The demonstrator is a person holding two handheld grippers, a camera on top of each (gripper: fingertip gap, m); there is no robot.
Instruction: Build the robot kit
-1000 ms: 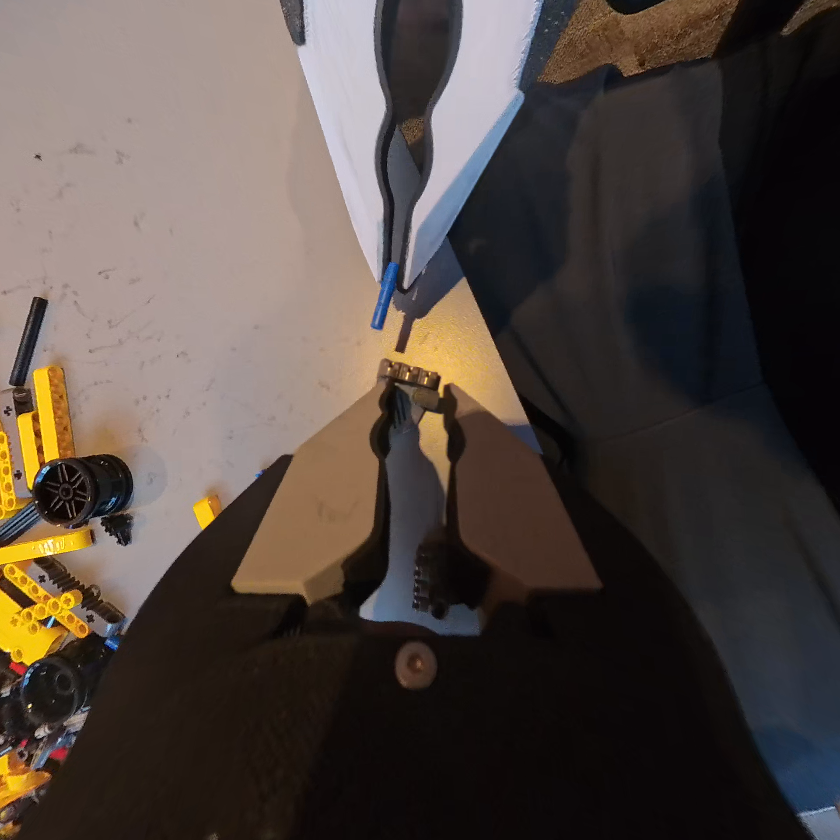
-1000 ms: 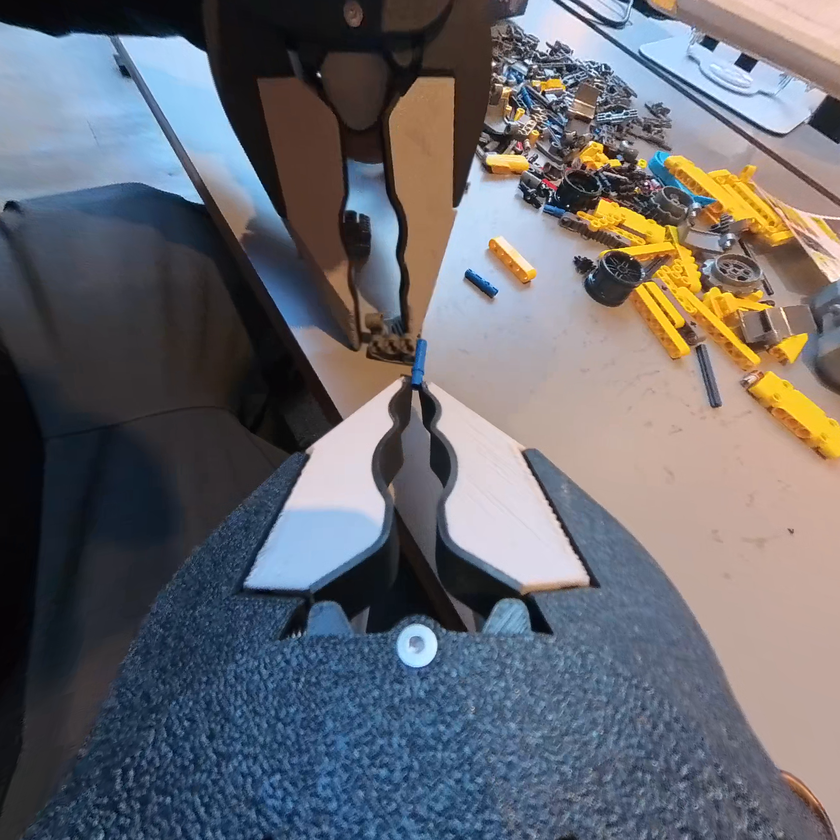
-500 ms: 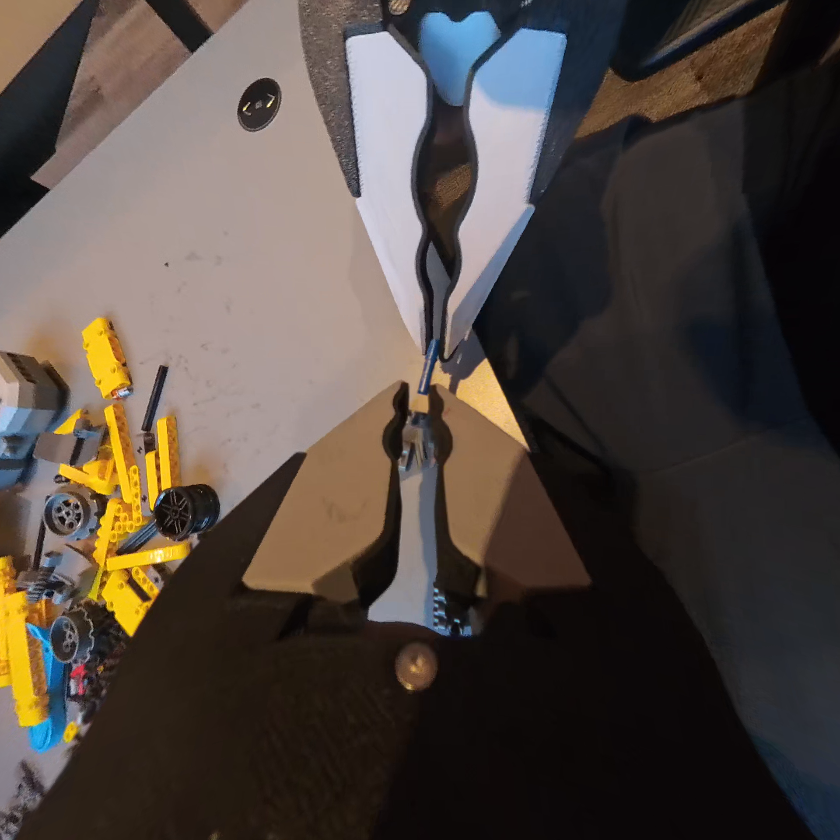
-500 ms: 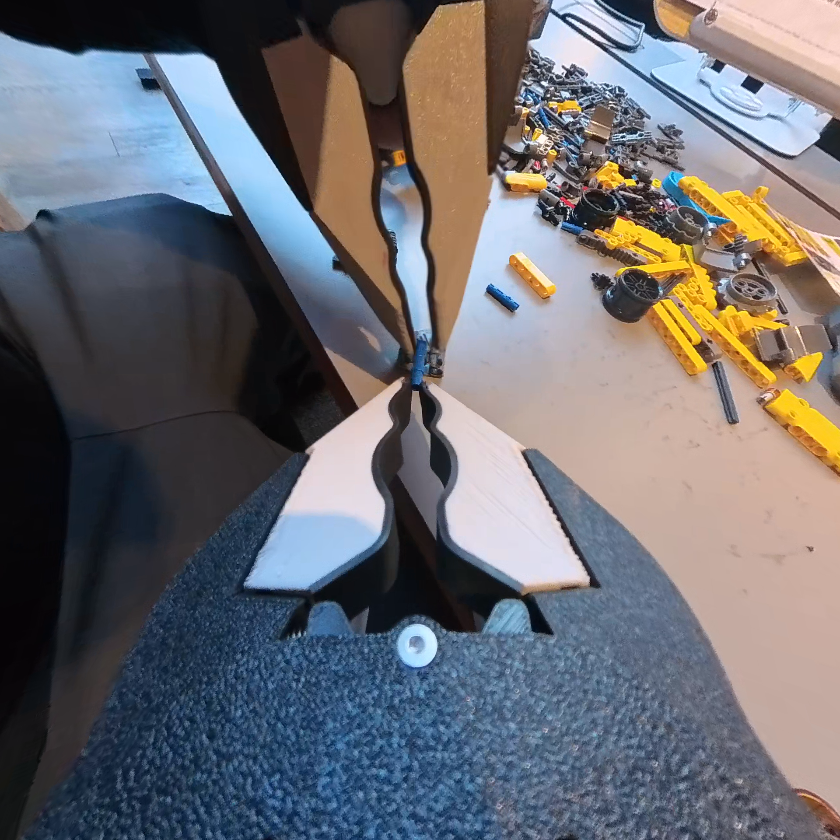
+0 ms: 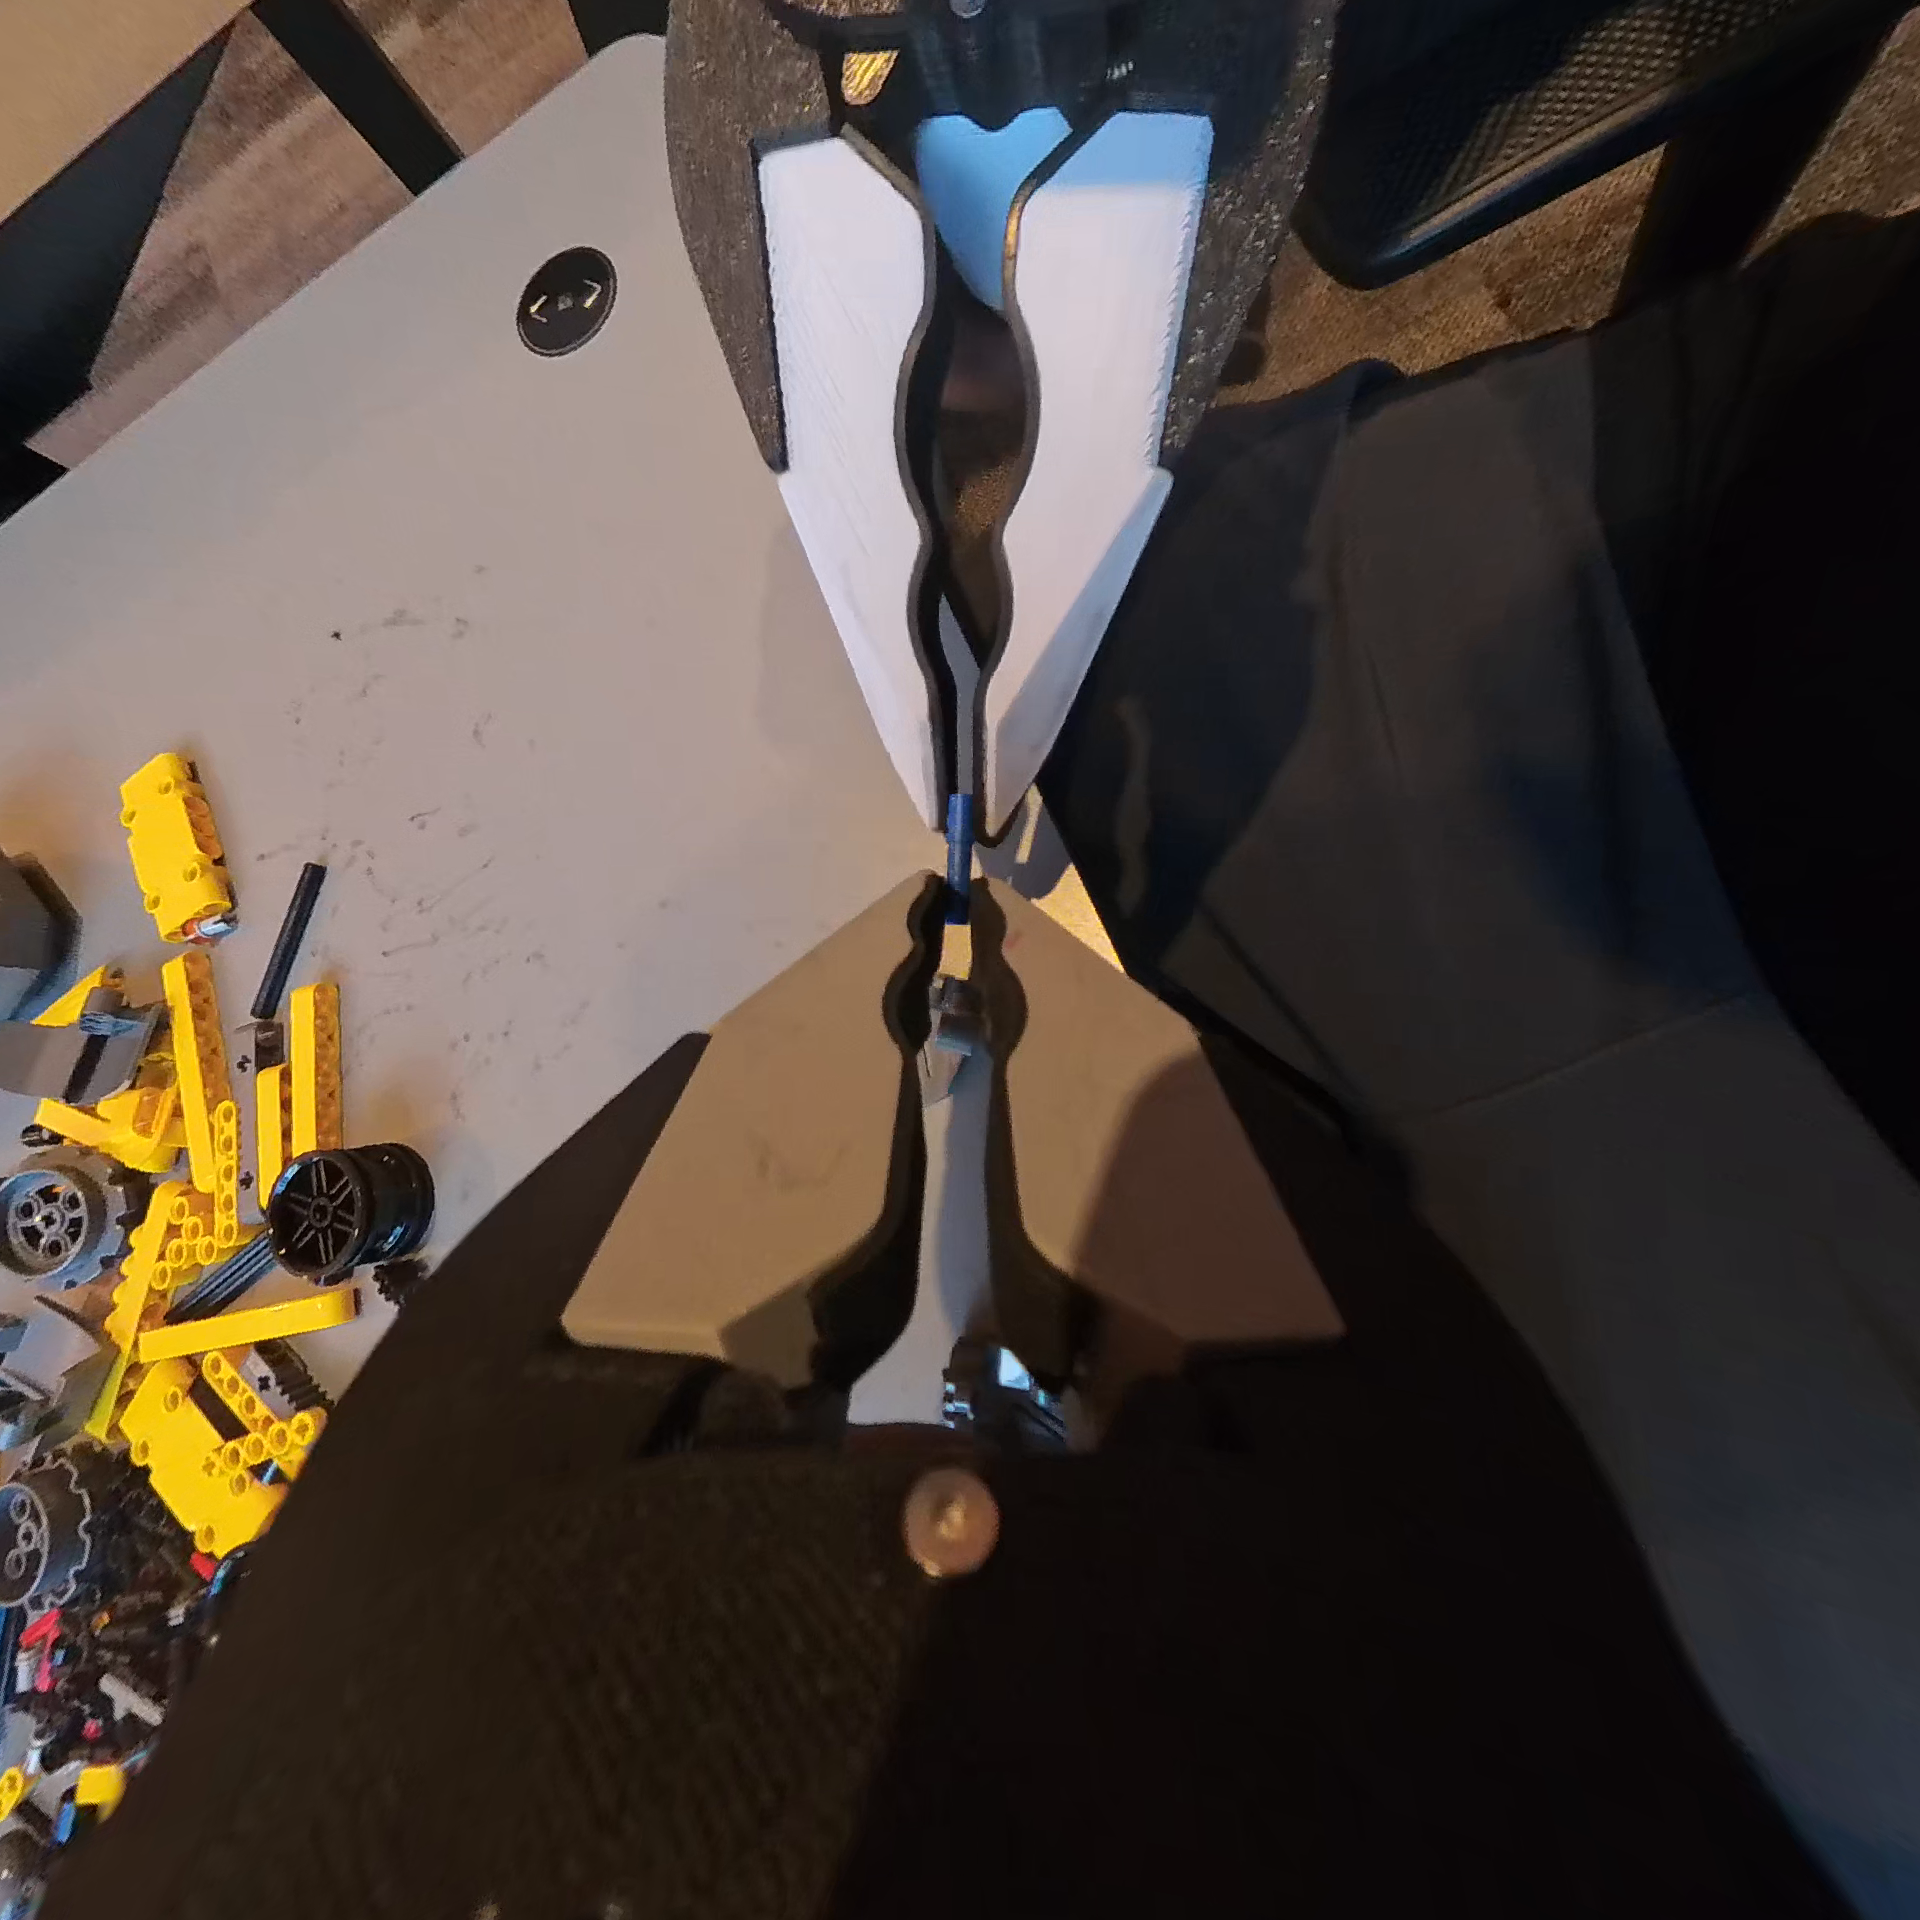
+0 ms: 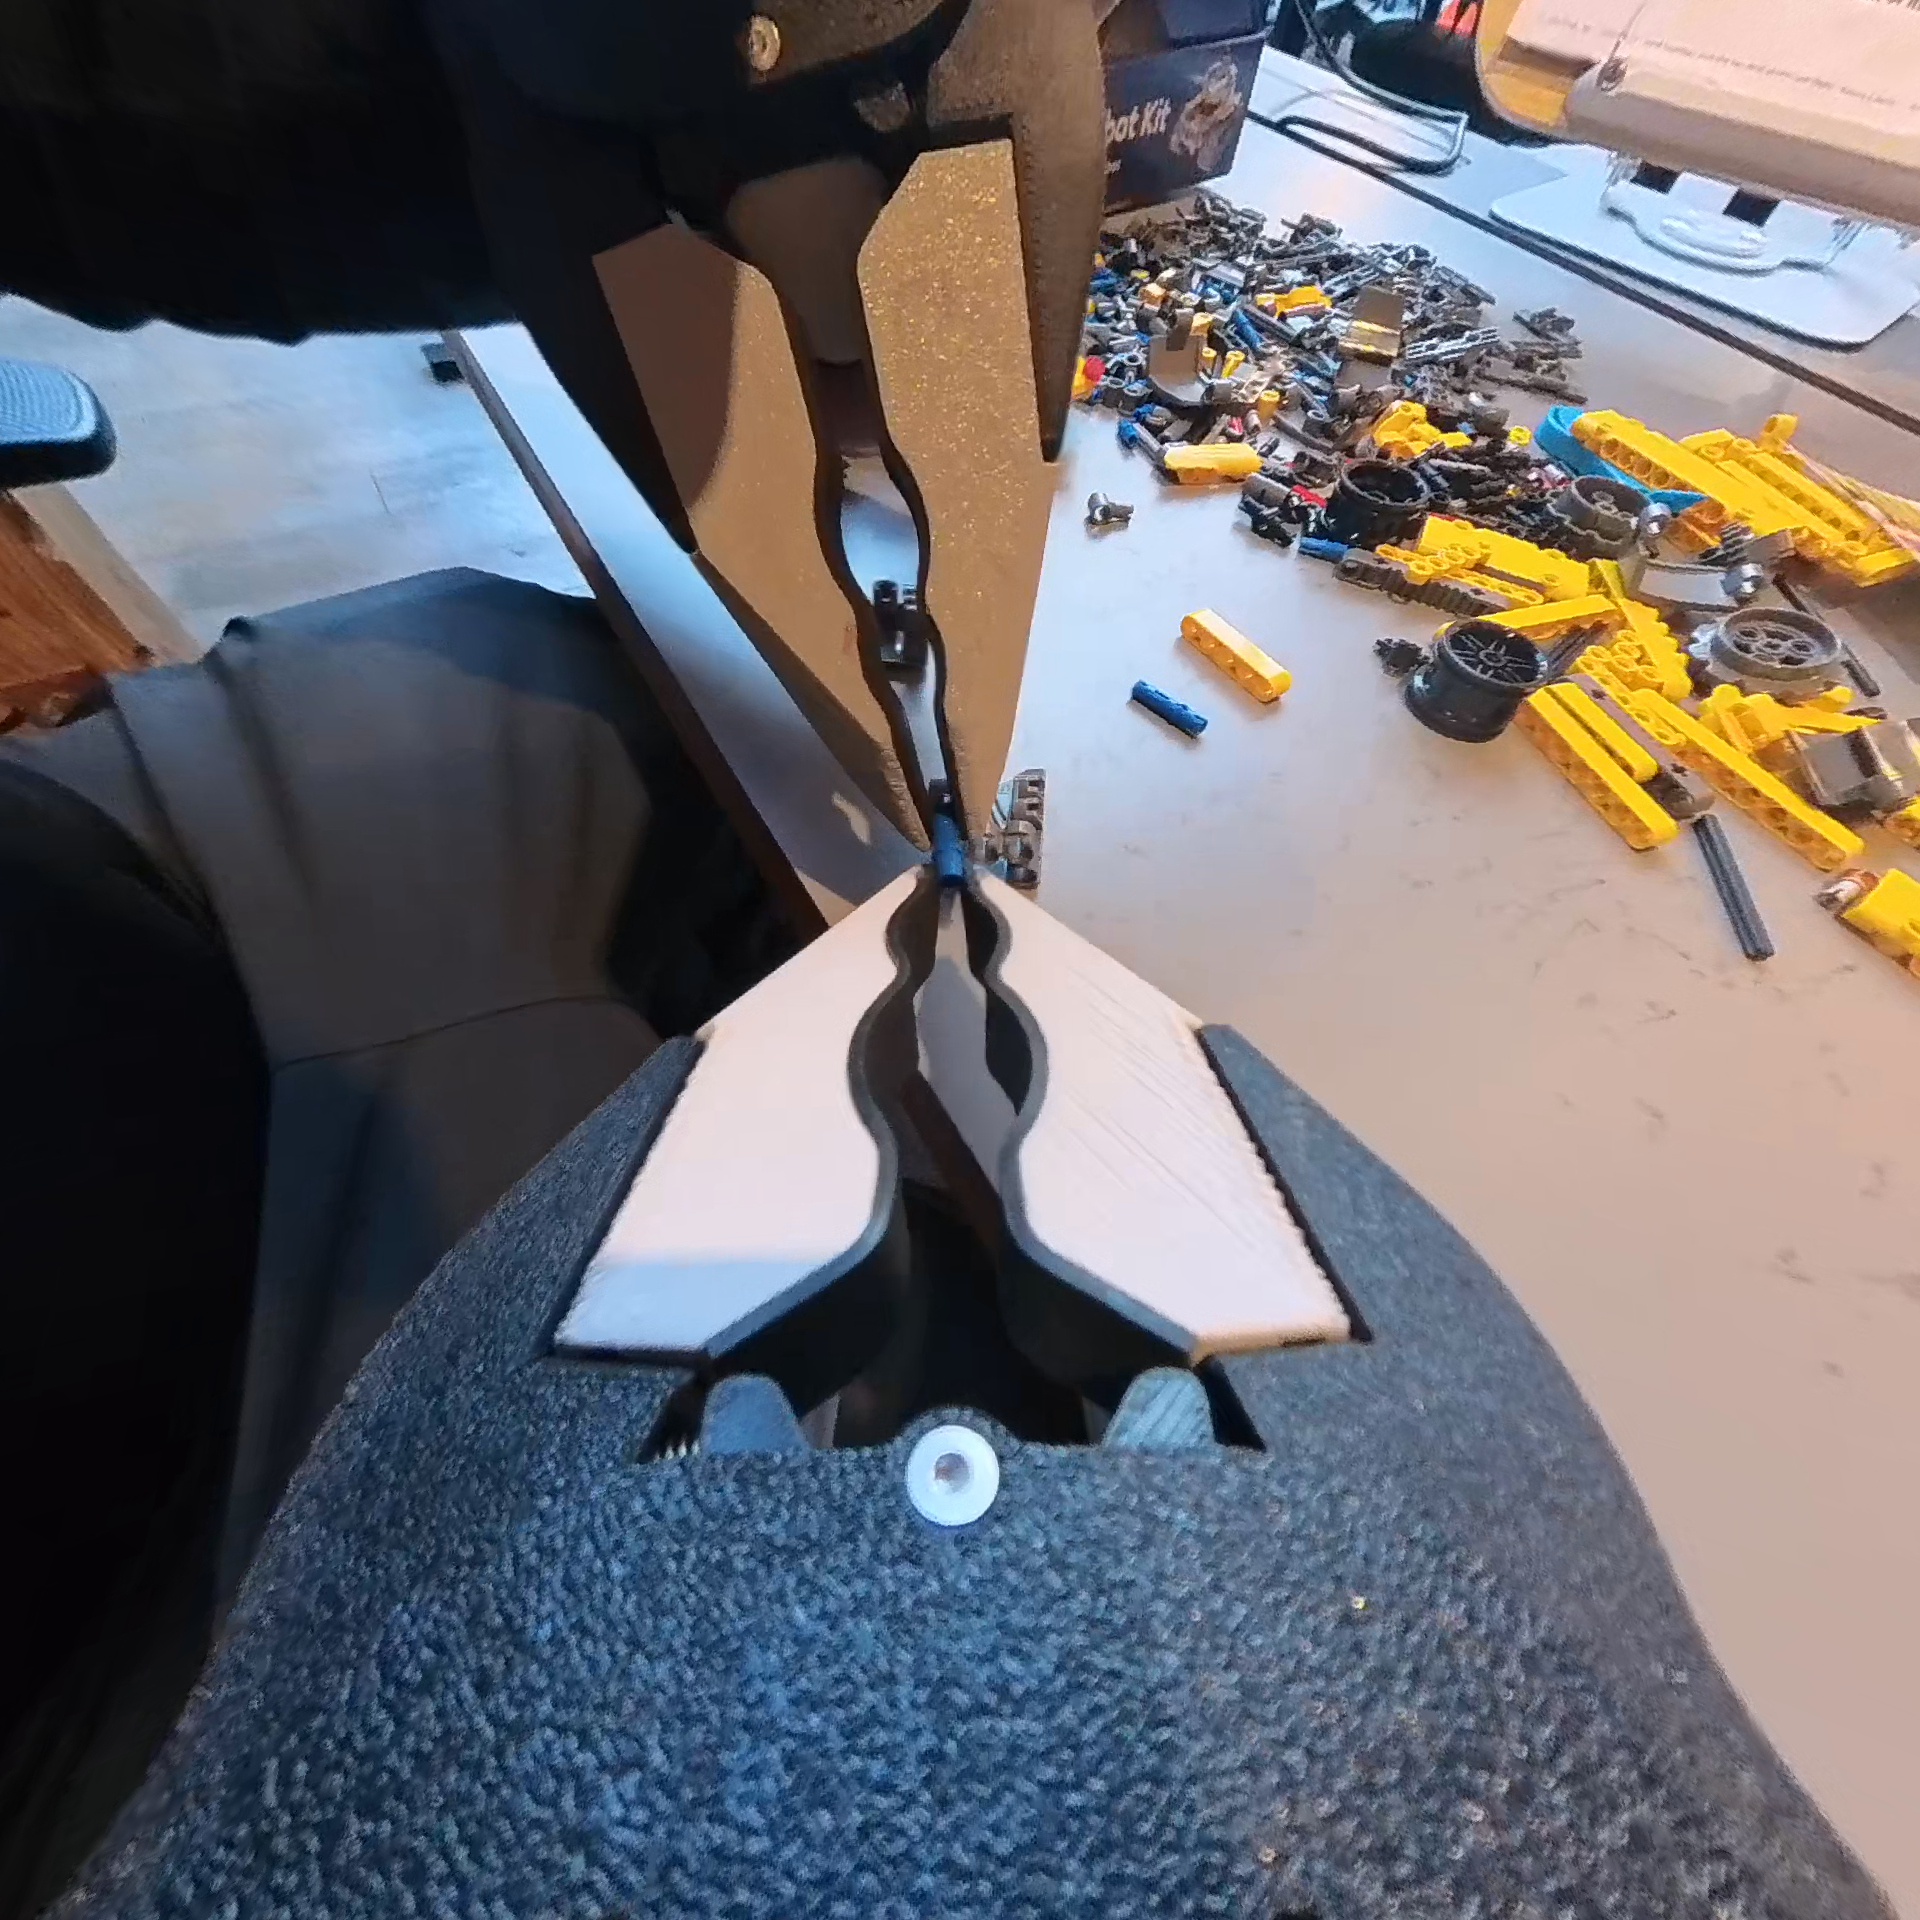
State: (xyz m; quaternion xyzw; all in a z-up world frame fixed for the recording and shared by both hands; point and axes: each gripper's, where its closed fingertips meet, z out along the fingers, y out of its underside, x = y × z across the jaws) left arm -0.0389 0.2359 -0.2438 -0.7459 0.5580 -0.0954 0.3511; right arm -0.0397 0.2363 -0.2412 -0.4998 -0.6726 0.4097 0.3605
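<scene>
Grippers meet tip to tip at the table point(image 6: 1351, 1039) edge, parts pile point(image 6: 1558, 582) beyond.

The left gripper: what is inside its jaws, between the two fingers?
Between the left gripper fingertips sits the end of a blue pin, whose other end the right gripper pinches. Deeper between the fingers is a small grey piece; how pin and piece connect is covered.
</scene>
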